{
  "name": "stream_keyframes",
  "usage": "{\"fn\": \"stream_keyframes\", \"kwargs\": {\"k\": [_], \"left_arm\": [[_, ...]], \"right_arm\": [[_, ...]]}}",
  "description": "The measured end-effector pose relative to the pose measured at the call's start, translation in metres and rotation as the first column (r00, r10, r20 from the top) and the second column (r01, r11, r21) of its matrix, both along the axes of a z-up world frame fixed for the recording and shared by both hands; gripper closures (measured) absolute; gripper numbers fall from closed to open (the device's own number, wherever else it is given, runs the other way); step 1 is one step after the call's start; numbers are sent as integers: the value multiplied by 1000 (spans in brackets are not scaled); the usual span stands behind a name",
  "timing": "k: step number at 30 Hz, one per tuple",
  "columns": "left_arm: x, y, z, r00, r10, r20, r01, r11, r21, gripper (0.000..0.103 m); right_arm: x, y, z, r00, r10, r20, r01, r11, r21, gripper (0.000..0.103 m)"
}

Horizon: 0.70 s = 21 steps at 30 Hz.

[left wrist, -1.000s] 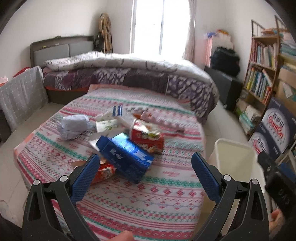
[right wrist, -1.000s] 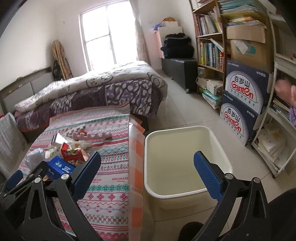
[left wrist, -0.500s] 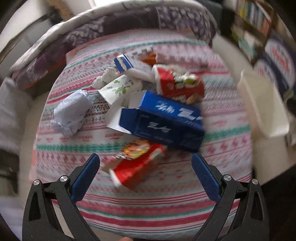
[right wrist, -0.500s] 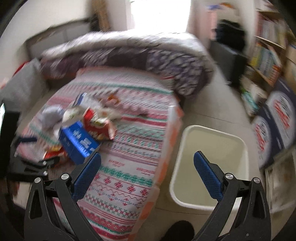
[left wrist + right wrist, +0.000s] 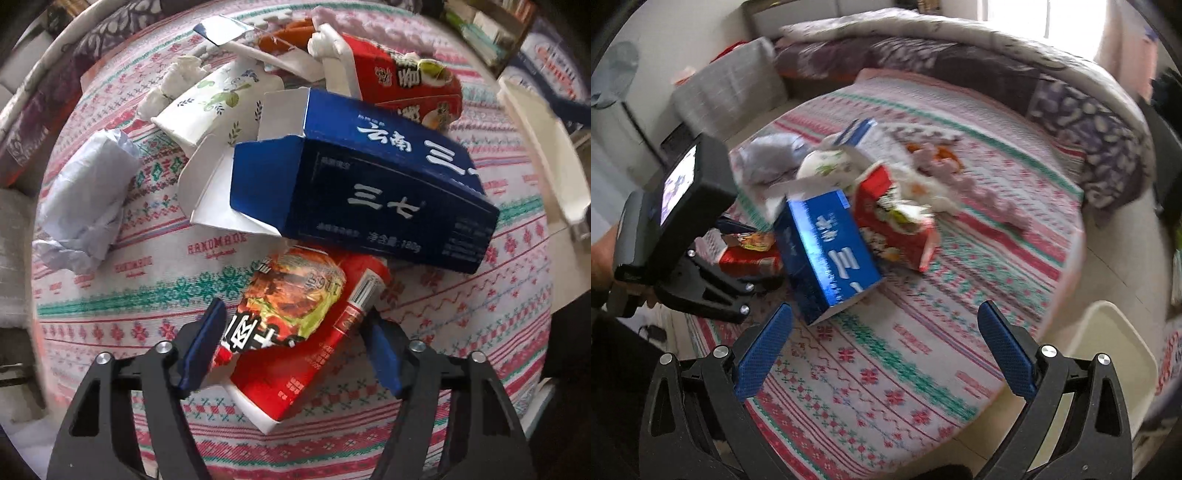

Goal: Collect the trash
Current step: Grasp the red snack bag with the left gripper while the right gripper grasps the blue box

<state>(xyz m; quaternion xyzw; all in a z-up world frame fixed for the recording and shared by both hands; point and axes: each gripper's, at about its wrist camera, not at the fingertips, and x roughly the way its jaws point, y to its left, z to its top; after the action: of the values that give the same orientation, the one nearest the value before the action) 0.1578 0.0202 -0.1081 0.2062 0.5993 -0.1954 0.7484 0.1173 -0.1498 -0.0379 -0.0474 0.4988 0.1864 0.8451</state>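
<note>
A pile of trash lies on the patterned tablecloth (image 5: 155, 295). My left gripper (image 5: 295, 336) is lowered over a red noodle carton (image 5: 295, 325), with a blue finger on each side of it; the jaws have narrowed, though contact is unclear. Behind it lie a blue box (image 5: 362, 192), a second red noodle carton (image 5: 402, 85), a white leaf-print box (image 5: 218, 103) and crumpled pale paper (image 5: 85, 195). My right gripper (image 5: 886, 350) is open and empty above the cloth, nearer than the blue box (image 5: 827, 251). The left gripper (image 5: 713, 284) shows at the left of the right wrist view.
A cream waste bin (image 5: 1108, 354) stands on the floor right of the table; its rim shows in the left wrist view (image 5: 543, 155). A bed with a purple quilt (image 5: 997, 66) lies behind the table. A grey covered seat (image 5: 727, 88) is at the back left.
My left gripper has dropped down to the red noodle carton and its jaws have narrowed around it. My right gripper has swung left from the bin toward the trash pile.
</note>
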Motion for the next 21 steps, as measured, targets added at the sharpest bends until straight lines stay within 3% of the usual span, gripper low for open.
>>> {"fn": "stream_keyframes", "kwargs": {"k": [7,11,16,21], "left_arm": [[-17,28,25,999,9,49,-5,998,-64,48],[-22,53,51,991,93,92,-86,993,-78,48],[-23,84,72,954,271,126,-251,955,-158,48],[-22,100,80,925,363,115,-333,917,-221,48]], "right_arm": [[7,44,-10,995,101,6,-101,995,-25,7],[13,62,-20,993,121,-4,-121,991,-52,7],[21,78,-32,992,119,-34,-121,991,-65,7],[27,98,-41,990,136,-33,-138,986,-95,7]]}}
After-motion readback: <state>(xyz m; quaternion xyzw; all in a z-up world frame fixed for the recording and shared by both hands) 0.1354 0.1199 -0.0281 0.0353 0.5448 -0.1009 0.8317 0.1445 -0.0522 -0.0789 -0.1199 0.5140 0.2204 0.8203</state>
